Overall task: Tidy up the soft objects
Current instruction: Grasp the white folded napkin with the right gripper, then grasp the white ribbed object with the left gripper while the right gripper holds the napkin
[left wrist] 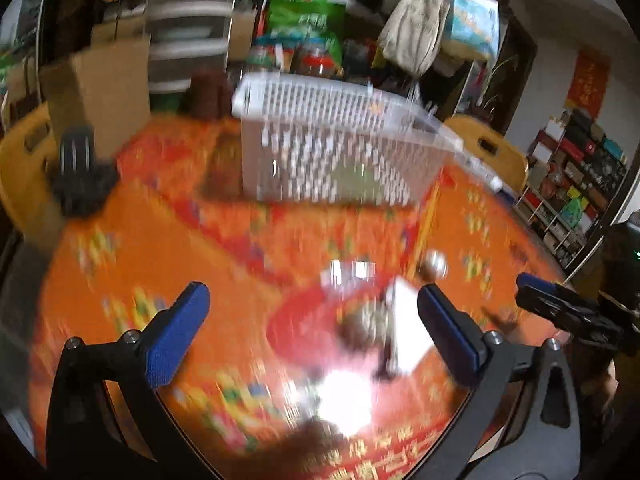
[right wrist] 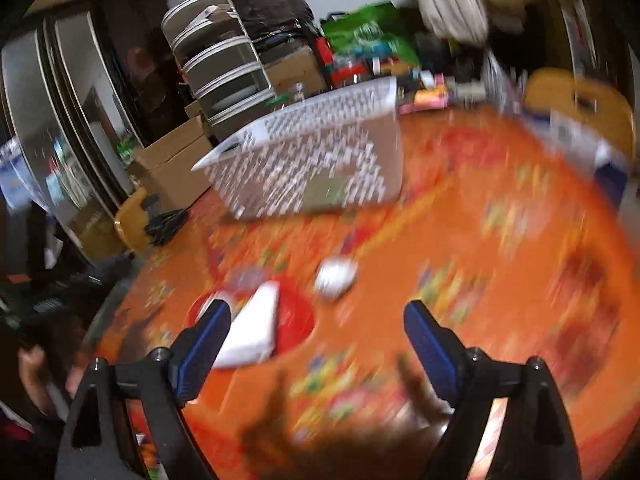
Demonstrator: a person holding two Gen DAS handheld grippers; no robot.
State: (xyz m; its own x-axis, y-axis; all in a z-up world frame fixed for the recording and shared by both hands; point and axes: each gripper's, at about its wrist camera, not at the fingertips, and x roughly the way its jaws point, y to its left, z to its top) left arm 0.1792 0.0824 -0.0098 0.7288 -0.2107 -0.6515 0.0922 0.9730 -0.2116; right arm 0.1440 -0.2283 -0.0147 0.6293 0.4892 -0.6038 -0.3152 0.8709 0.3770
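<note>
Here, left wrist: left gripper point(left wrist: 314, 336) wide open, empty, over red cloth point(left wrist: 316, 320) and white pad point(left wrist: 408, 332) on table point(left wrist: 120, 240), short of basket point(left wrist: 336, 136); blur risks a mis-grab | right wrist: right gripper point(right wrist: 318, 340) open, empty; may clip the ball point(right wrist: 334, 276).

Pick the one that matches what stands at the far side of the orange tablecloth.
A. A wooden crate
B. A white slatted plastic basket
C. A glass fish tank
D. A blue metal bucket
B: a white plastic basket with slotted walls stands on the orange tablecloth beyond the open left tongs; the right wrist view shows the same basket.
</note>
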